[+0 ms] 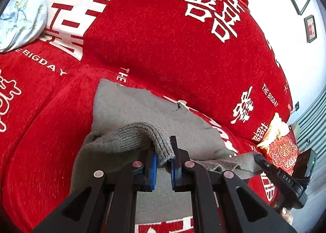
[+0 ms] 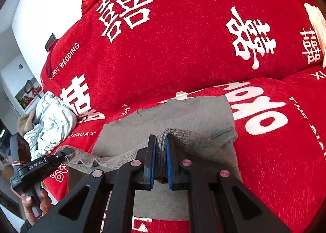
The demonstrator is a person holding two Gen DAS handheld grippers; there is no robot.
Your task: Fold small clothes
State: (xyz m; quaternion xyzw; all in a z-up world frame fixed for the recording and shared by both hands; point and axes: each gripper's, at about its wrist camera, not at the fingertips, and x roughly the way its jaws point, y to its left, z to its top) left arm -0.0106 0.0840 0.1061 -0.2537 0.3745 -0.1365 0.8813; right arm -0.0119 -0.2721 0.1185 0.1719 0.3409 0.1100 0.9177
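Left tongs (image 1: pixel 164 159) are pinched shut on the ribbed hem of the grey sweater (image 1: pixel 142 108); right tongs (image 2: pixel 161 159) are pinched shut on the same hem further along, so the lifted edge spans between them — its long axis runs from one pair to the other. Ahead of both, past the tips, the rest of the sweater lies flat on the red bed cover (image 1: pixel 142 39), neckline farthest off. Neither hand is nearer: the body lies straight forward of both. The fold, I judge, goes forward — hem over toward the neckline.
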